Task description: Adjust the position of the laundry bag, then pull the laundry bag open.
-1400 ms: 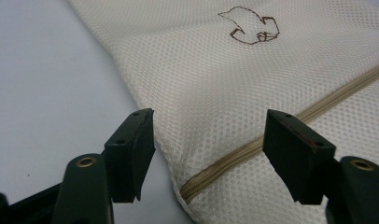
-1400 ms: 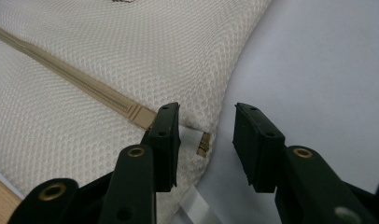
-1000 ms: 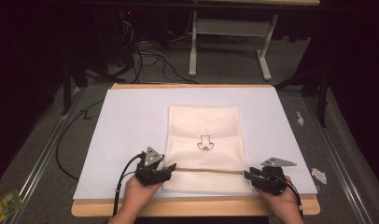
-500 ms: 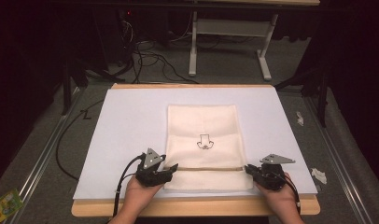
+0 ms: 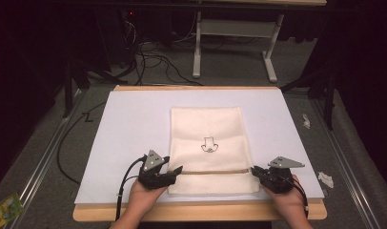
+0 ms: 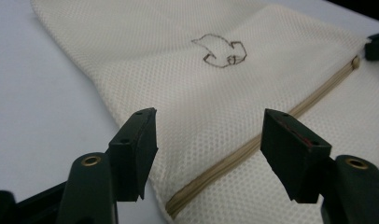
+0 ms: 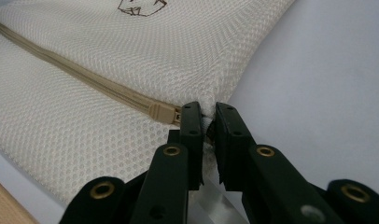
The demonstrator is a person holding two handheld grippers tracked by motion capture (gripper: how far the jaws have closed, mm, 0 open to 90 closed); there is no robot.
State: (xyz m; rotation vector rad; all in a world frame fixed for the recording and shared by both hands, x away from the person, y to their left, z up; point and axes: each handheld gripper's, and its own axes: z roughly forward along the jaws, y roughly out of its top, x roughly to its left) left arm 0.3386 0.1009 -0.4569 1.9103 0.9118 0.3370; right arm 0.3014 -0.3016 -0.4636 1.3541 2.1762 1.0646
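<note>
Mesh bag (image 5: 208,129) flat on counter (image 5: 134,114). Right tool (image 7: 205,122) clenched on zipper pull (image 7: 165,113). Left tool (image 6: 208,140) released, jaws just widening, straddling zipper's other end.

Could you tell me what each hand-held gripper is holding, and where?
The right hand-held gripper pinches the mesh bag by its zipper-end edge; the left hand-held gripper holds nothing.

- looks like a lab or recording studio setup, not anyone's home
- dark room, black all round, light falls just on the table (image 5: 101,210) with its white sheet (image 5: 134,124)
- grey carpet floor (image 5: 34,162), loose cables (image 5: 148,57) snaking behind
- metal legs of a height-adjustable desk (image 5: 197,52) at the back
</note>
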